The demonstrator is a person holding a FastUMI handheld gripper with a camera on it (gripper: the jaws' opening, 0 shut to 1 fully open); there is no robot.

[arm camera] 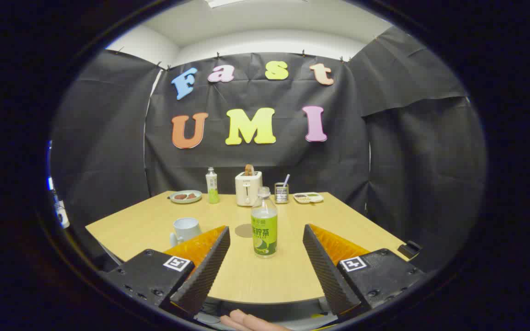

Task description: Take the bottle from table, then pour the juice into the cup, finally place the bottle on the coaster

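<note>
Gripper (266,257) fingers held wide apart, nothing clamped. Juice bottle (264,224) upright just ahead between them, coaster (244,230) touching or just behind. Mug (185,229) beside left finger. Off-centre closing likely topples bottle.

The tongs (266,239) stand wide open over the near edge of the bench (145,220), touching nothing. The bottle (264,222) stands upright at the frame's centre, between the fingertips and slightly ahead. The coaster (244,230) lies just behind-left of it; the cup (185,230) sits further left.
</note>
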